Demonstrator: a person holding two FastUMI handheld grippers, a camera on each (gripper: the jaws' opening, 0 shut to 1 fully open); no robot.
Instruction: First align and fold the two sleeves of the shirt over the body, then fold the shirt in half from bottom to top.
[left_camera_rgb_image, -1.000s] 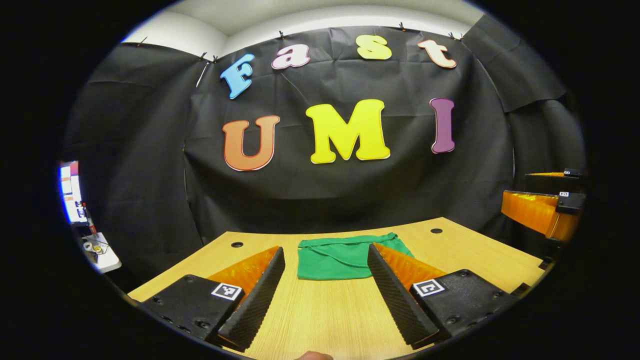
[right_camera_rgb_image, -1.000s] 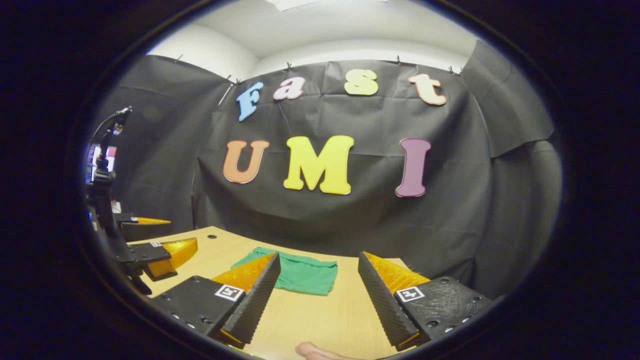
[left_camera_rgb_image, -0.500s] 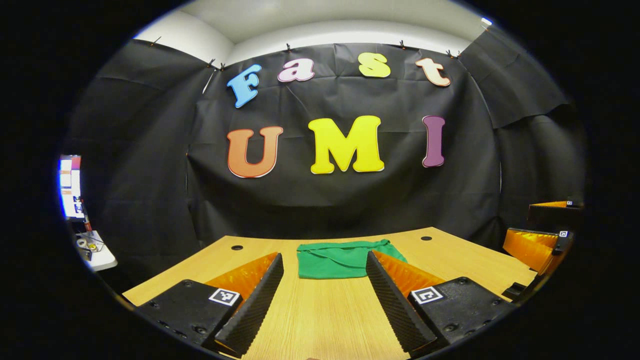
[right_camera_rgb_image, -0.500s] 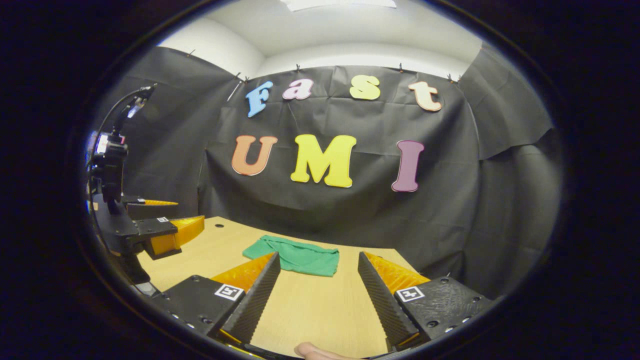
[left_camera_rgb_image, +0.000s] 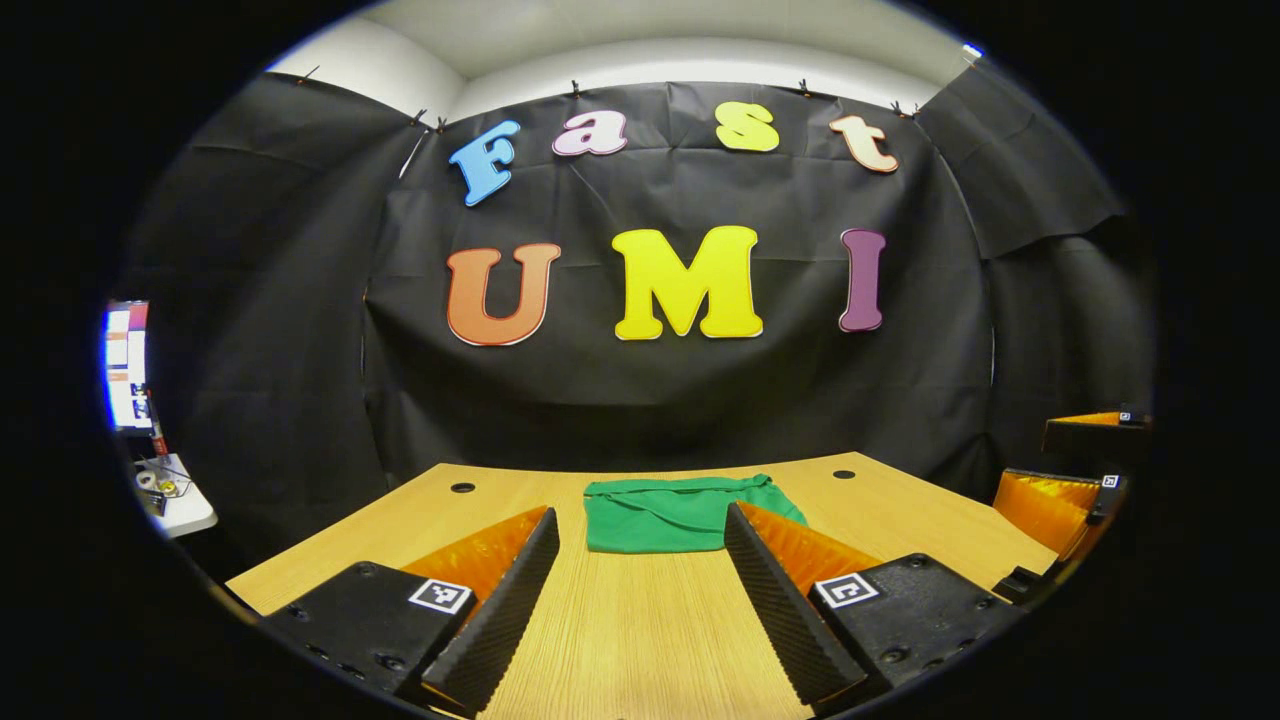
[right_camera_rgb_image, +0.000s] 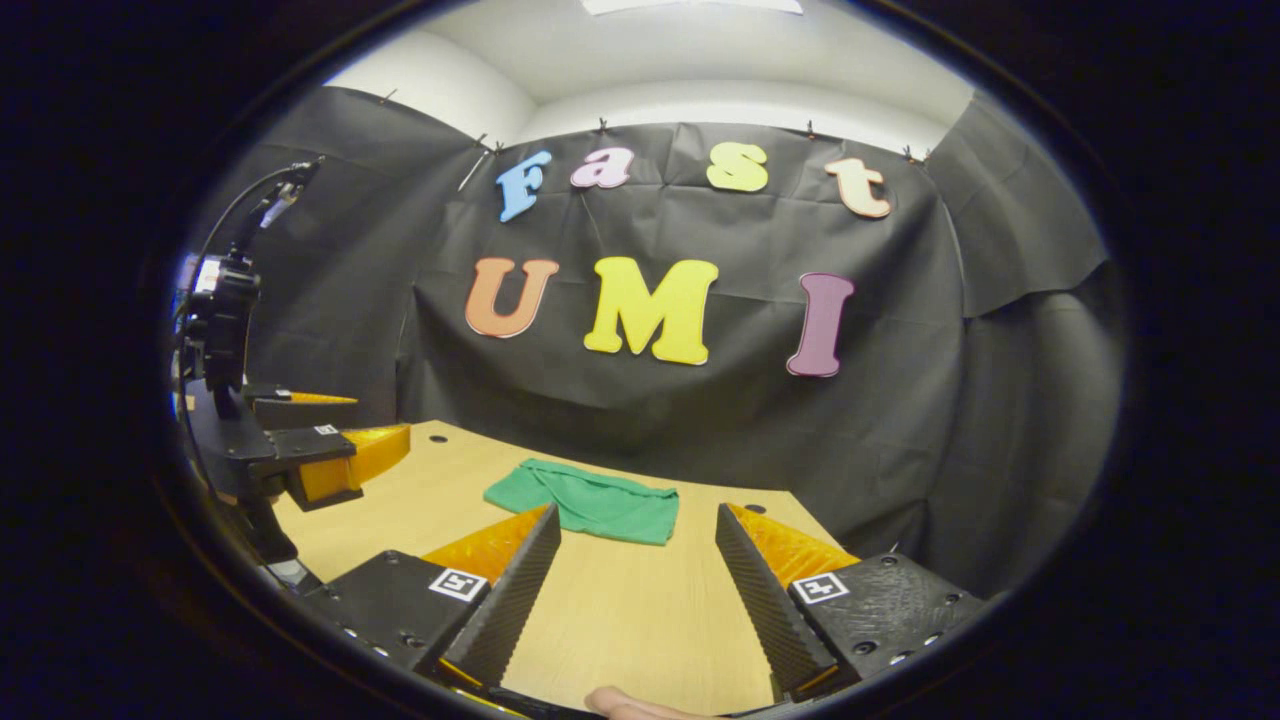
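Two grippers hang above the table (left_camera_rgb_image: 640, 640), both with jaws spread wide and nothing between them: left gripper (left_camera_rgb_image: 635, 610) at bottom centre of the left gripper view, right gripper (right_camera_rgb_image: 630, 600) at bottom centre of the right gripper view. Left gripper also shows at the left edge of the right gripper view, right gripper at the right edge of the left gripper view, each well apart from the cloth. Shirt (left_camera_rgb_image: 680, 513) is green and lies flat on the far half of the table near the black wall (left_camera_rgb_image: 700, 400), centre of frame in the left gripper view, a little left of centre in the right gripper view (right_camera_rgb_image: 585, 500). It already looks like a compact rectangle, no sleeve sticking out that I can tell, so it reads as folded or close to it; layers too small to count. Judged handling: light, thin, limp knit, no stiffness, will sag and drag on the wood, layers can slip over each other if pulled sideways. Not fragile. Best hold, if needed: pinch a near corner or the near hem edge, through all the layers, one gripper per corner, lift low and lay over. A fingertip (right_camera_rgb_image: 625, 703) shows at the bottom of the right gripper view.
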